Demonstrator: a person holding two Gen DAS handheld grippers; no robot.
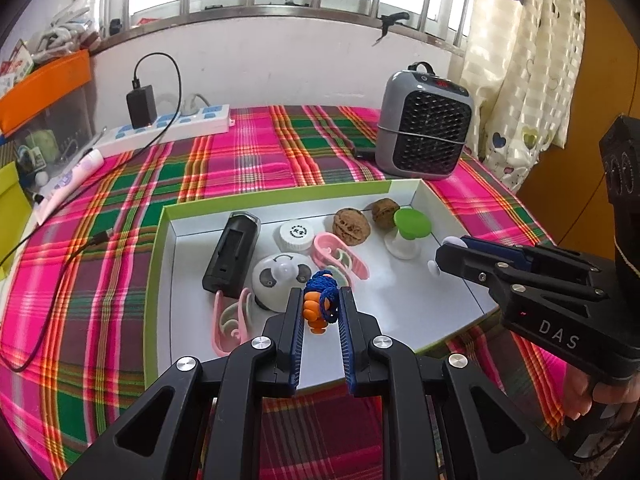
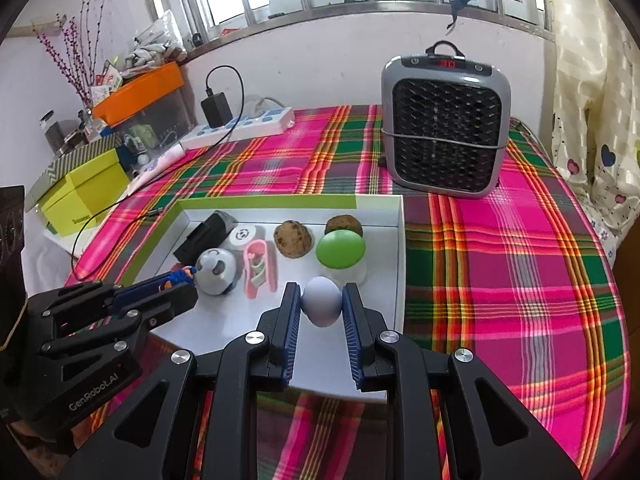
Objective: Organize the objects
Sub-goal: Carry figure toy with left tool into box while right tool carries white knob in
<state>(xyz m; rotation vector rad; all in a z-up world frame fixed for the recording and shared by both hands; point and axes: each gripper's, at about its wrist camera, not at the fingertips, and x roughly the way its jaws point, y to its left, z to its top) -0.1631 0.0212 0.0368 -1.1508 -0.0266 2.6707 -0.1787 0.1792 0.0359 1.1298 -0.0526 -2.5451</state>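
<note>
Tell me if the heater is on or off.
On, it seems: the heater shows lit red digits on its top display. Whether it blows heat cannot be told.

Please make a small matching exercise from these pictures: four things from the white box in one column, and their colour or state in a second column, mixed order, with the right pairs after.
Things:
1. egg-shaped ball
2. knotted cord toy
3. round-topped stand
4. walnuts

Colour or state:
A. brown, lying side by side in the box
B. pale lilac, between the right gripper fingers
C. green top, white base
D. blue and orange, between the left gripper fingers

Pairs: 1-B, 2-D, 3-C, 4-A
</note>
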